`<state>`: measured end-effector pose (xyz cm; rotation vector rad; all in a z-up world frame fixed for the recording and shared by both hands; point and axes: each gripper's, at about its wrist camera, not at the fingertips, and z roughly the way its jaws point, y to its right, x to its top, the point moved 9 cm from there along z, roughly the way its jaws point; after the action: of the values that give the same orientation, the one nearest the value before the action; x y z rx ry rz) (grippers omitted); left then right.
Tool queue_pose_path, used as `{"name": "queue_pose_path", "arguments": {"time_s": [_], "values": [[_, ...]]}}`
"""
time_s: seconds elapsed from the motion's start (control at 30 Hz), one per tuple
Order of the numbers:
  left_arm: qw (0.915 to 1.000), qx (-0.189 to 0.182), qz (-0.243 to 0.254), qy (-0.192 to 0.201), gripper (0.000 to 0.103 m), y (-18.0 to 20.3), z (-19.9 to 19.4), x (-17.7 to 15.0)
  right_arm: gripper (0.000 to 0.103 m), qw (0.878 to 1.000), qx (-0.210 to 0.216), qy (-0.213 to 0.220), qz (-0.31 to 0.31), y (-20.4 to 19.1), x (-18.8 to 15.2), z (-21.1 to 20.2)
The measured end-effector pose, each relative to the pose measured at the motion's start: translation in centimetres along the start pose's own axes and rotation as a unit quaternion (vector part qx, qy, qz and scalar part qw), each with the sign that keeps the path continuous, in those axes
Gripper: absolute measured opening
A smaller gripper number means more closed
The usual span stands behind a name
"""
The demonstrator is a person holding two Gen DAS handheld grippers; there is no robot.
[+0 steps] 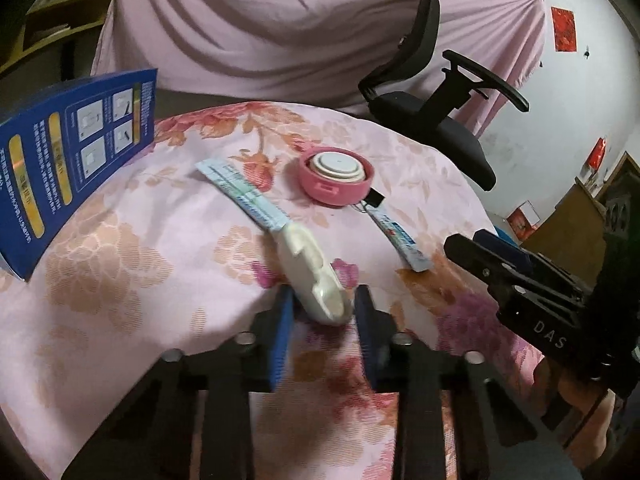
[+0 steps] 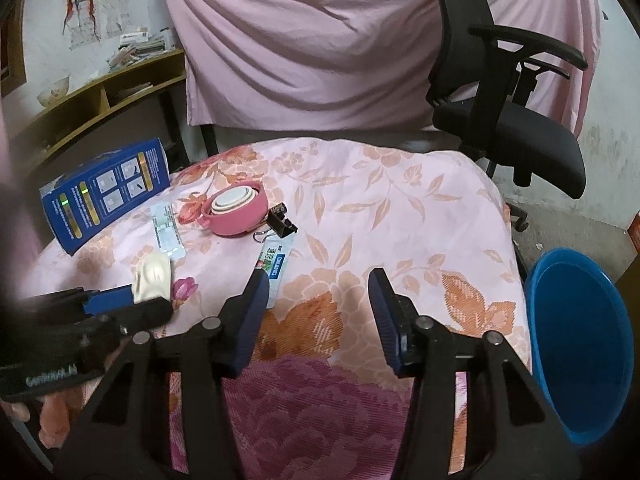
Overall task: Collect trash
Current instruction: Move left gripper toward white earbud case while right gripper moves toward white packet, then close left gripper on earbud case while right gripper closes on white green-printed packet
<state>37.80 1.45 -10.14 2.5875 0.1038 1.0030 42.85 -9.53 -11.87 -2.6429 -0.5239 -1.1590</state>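
Nearest in the left wrist view, the left gripper [image 1: 322, 312] has its jaws partly open on either side of the near end of a cream-white plastic piece [image 1: 310, 276], which lies on the floral cloth [image 1: 120, 280] covering the desk; whether the blue pads actually touch it cannot be told. In the right wrist view the right gripper [image 2: 316, 316] hangs over the cloth with its jaws wide apart and nothing between them, its left finger just beside the near end of a small blue-and-white sachet [image 2: 276, 262]. The left gripper shows at the left edge of that view, with the white piece [image 2: 152, 276] at its tip. A long pale-blue wrapper [image 1: 244, 196] lies flat beyond the white piece, its near end touching or tucked under it. Farther on sits a round pink lid [image 1: 336, 176], inner white rings up, with a black binder clip [image 2: 282, 220] just beside it on the right and the sachet [image 1: 400, 240] running toward the near edge from the clip. On the left side of the desk a dark blue box [image 1: 76, 168] stands tilted. Off the desk's right edge, lower down, is a blue bucket [image 2: 580, 340]. Behind the desk stands a black office chair [image 2: 508, 108] in front of a hanging pink sheet [image 2: 300, 40].
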Motion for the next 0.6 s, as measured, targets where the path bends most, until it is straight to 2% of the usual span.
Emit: {"name": "queue_pose_path", "arguments": {"time_s": [0.07,0.13,0.3,0.4,0.6], "values": [[1.0,-0.006,-0.006,-0.003,0.013,-0.7,-0.2,0.0,0.07,1.0,0.006,-0.009,0.002,-0.5,0.0,0.5],[0.9998,-0.015,-0.015,-0.006,0.01,-1.1,-0.5,0.0,0.07,1.0,0.012,-0.018,0.002,-1.1,0.0,1.0],[0.999,-0.035,-0.027,-0.008,0.009,-1.6,-0.9,0.0,0.069,0.999,0.017,-0.049,0.003,-2.1,-0.1,3.0],[0.9986,-0.04,-0.034,-0.003,0.01,-1.8,-1.3,0.1,0.063,0.998,0.007,-0.068,-0.004,-2.4,-0.5,4.0],[0.9978,-0.054,-0.039,-0.003,0.012,-1.8,-1.6,0.3,0.051,0.997,0.009,-0.07,-0.006,-2.4,-0.8,4.0]]}}
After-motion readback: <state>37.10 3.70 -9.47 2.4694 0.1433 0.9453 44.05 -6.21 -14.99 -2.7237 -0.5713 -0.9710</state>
